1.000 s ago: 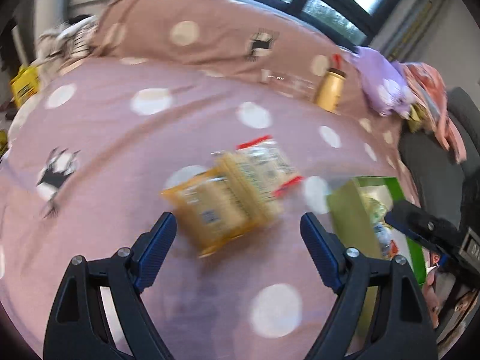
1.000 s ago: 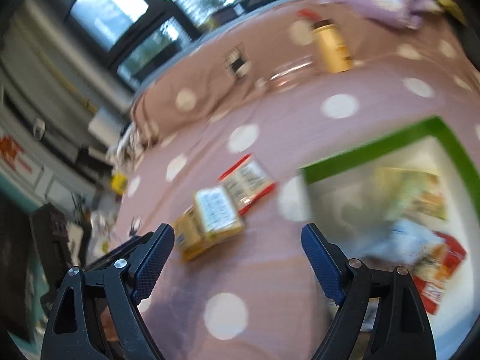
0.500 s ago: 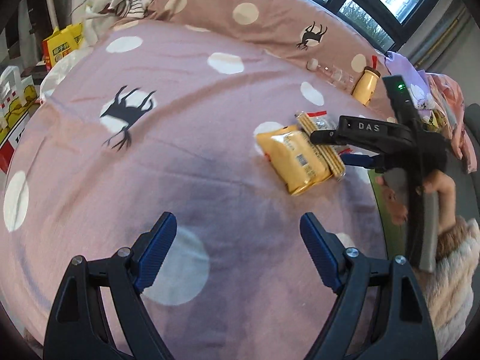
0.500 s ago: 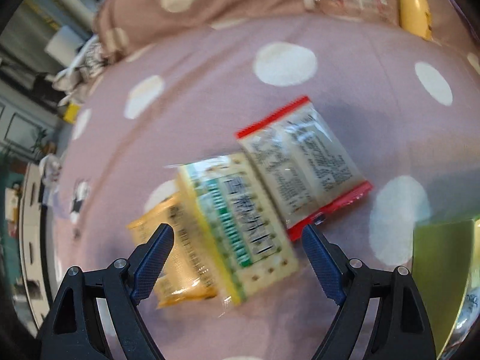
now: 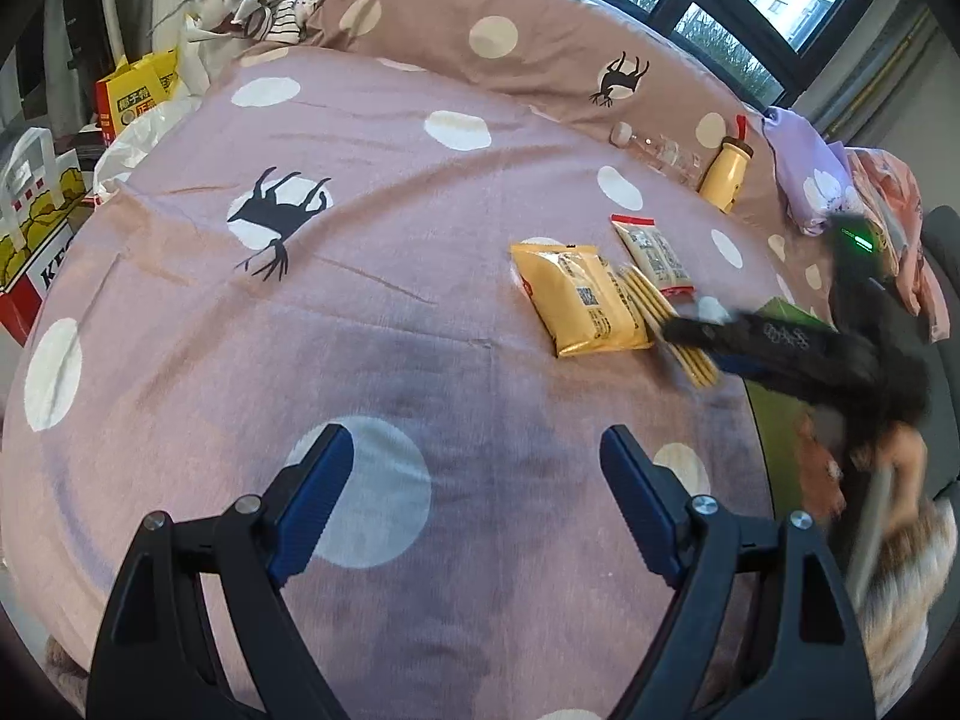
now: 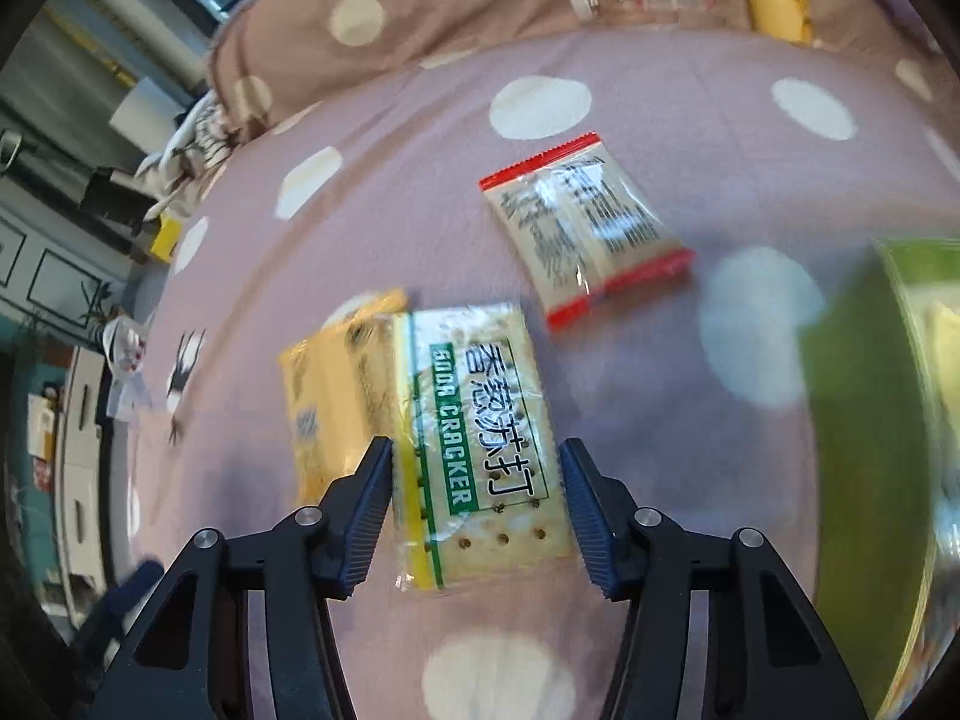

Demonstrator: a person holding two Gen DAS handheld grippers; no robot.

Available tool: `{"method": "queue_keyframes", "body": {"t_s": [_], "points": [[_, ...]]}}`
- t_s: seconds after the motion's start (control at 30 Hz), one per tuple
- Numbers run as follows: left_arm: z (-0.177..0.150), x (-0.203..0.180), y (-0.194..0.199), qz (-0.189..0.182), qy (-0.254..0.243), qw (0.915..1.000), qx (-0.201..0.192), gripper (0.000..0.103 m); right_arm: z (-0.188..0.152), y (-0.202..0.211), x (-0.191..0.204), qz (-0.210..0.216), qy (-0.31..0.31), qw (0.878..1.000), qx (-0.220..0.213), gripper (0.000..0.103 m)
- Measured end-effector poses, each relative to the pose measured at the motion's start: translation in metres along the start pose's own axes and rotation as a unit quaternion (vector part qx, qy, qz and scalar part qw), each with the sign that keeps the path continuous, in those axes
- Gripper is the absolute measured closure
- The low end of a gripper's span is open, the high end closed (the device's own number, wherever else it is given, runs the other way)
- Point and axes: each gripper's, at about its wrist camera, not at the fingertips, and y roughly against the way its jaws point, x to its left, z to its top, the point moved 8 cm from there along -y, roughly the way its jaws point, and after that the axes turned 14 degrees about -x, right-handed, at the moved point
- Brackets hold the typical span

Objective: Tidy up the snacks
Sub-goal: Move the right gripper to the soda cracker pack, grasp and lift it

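Note:
On the pink dotted bedspread lie three snack packets side by side. The soda cracker packet point(image 6: 480, 420) sits between the fingers of my right gripper point(image 6: 474, 480). The jaws are closing and the pads stand right at the packet's two long edges, which are not squeezed. A yellow packet point(image 6: 336, 384) lies partly under the crackers on their left. A clear packet with red ends point(image 6: 582, 222) is further off to the right. In the left wrist view my left gripper point(image 5: 474, 480) is open over bare bedspread, well short of the yellow packet point(image 5: 579, 300).
A green box point(image 6: 864, 390) with snacks inside stands at the right; its wall point(image 5: 780, 426) also shows behind the blurred right gripper. A yellow bottle point(image 5: 726, 171) and a clear bottle point(image 5: 660, 153) lie by the pillow. Bags and cartons stand beside the bed on the left.
My right gripper has come down over the cracker packet and its jaws have narrowed around it. The left gripper drew back from the snacks a second ago and has since kept still.

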Motion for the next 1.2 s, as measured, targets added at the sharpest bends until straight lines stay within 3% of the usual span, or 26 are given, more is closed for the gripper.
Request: {"method": "queue_keyframes", "body": {"t_s": [0.33,0.43,0.5,0.63,0.8,0.93,1.07,1.13,1.2], "points": [[-0.029,-0.014,0.002,-0.003,-0.013,0.9994,0.031,0.022,-0.081,0.049,0.011,-0.01,0.0,1.0,0.014,0.047],[-0.039,-0.022,0.002,-0.006,-0.014,0.999,0.043,0.024,-0.087,0.054,0.01,-0.006,-0.007,1.0,0.009,0.045],[-0.046,-0.026,0.002,-0.012,-0.013,0.9985,0.051,0.026,-0.086,0.06,0.006,0.002,-0.022,1.0,0.0,0.038],[-0.061,-0.043,-0.001,-0.042,-0.007,0.9963,0.074,0.036,-0.074,0.072,-0.004,0.033,-0.065,0.997,-0.029,0.038],[-0.077,-0.075,-0.007,-0.087,-0.012,0.9913,0.098,0.045,-0.076,0.061,-0.002,0.048,-0.073,0.996,-0.015,0.038],[-0.088,-0.089,-0.016,-0.098,-0.009,0.9881,0.118,0.053,-0.083,0.044,-0.004,0.062,-0.085,0.994,0.008,0.039],[-0.093,-0.097,-0.023,-0.096,-0.012,0.9879,0.121,0.059,-0.09,0.034,-0.009,0.052,-0.075,0.996,0.019,0.051],[-0.093,-0.102,-0.024,-0.103,-0.013,0.9869,0.123,0.071,-0.091,0.033,-0.009,0.054,-0.07,0.996,0.017,0.053],[-0.095,-0.106,-0.026,-0.108,-0.008,0.9854,0.131,0.07,-0.093,0.033,-0.005,0.071,-0.072,0.995,0.023,0.059]]}}
